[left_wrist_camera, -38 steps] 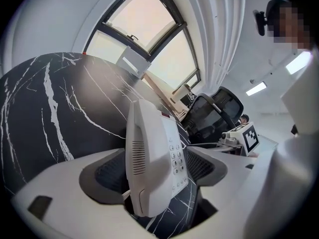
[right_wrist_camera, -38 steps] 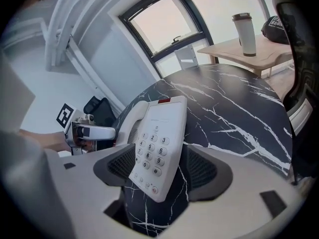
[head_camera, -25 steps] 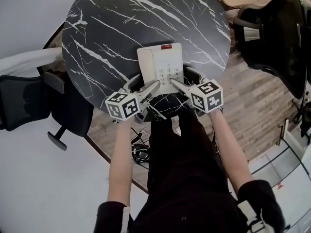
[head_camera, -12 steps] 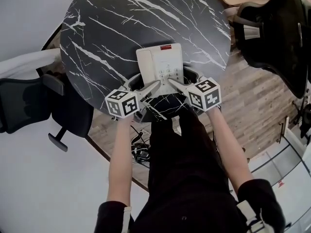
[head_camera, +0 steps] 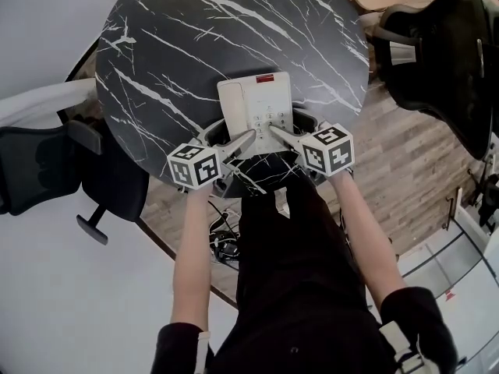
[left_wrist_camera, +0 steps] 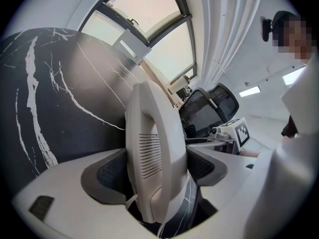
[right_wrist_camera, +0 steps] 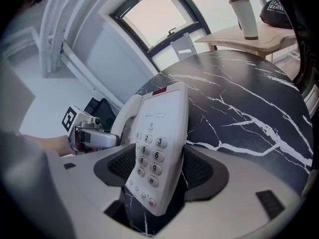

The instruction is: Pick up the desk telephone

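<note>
Head view: the desk telephone (head_camera: 256,104), white, sits at the near edge of the round black marble table (head_camera: 195,45), keypad toward me, with a red patch at its far end. Both tools meet it from my side, their marker cubes just off the table edge. Left gripper (left_wrist_camera: 155,169): in its own view the jaws are clamped on the handset side of the telephone, the dark pads (left_wrist_camera: 110,176) pressed against either face of the handset's near end. Right gripper (right_wrist_camera: 158,169): the jaws are clamped on the keypad side, with the body's near end between them and number keys showing just above the grip. In that view the telephone stands tilted against the marble; I cannot tell whether its base is clear of the table top. A black office chair (head_camera: 39,162) stands left of the table, another (head_camera: 437,53) to the right. A tall tumbler (right_wrist_camera: 244,16) stands on a wooden table beyond.
</note>
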Tool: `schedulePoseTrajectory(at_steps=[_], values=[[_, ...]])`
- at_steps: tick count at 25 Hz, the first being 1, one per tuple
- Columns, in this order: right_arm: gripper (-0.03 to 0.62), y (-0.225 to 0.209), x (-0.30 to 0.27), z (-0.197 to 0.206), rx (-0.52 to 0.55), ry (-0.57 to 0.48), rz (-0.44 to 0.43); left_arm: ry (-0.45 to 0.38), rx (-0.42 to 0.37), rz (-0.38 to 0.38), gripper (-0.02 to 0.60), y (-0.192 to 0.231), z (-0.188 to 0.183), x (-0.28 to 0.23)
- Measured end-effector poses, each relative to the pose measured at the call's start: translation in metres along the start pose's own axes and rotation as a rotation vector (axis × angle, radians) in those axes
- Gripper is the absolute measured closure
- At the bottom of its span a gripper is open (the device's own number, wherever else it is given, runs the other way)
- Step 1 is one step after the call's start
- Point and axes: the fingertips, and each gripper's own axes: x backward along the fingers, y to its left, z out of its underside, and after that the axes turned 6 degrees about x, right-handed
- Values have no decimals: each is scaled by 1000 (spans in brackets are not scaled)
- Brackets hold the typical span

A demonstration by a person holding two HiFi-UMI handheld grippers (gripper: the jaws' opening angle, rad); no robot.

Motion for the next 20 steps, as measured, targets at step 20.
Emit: schedulePoseTrajectory(at_steps=[20], values=[[371,-10,3,0,-27,13,25,63,4,-8,199,0,0,-2]])
